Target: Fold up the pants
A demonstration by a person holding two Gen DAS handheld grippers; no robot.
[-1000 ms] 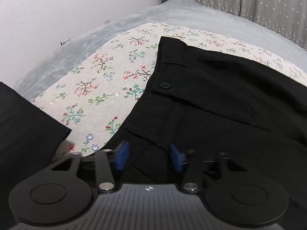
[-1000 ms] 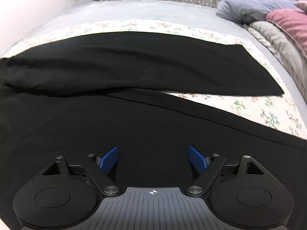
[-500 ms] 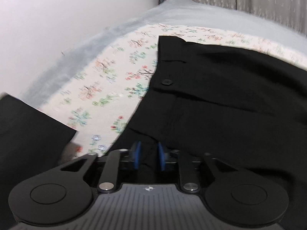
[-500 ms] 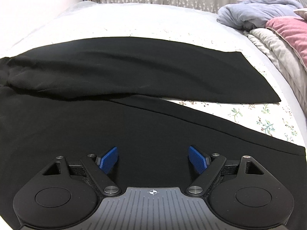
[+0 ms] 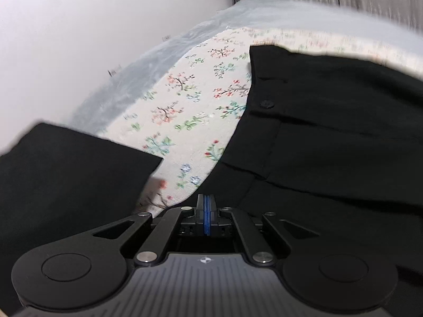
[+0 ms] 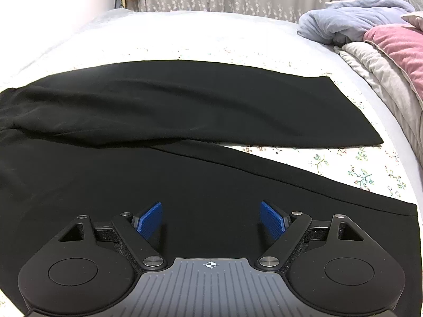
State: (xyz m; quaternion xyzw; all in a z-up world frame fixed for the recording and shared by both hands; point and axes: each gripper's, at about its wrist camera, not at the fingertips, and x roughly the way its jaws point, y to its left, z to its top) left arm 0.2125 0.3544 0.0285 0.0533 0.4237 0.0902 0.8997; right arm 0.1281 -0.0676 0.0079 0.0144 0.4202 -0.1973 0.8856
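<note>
Black pants (image 6: 185, 111) are laid lengthwise across the bed (image 6: 185, 34); left tongs (image 5: 206, 212) are clamped on the waist edge, right tongs (image 6: 210, 220) are held wide open above a leg.

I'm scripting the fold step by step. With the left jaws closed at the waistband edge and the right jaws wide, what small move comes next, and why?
Probably close the right gripper on the near leg of the pants beneath it. Its jaws stand open over flat fabric, while the left gripper is shut at the pants' edge near the button. Both ends need holding before lifting.
</note>
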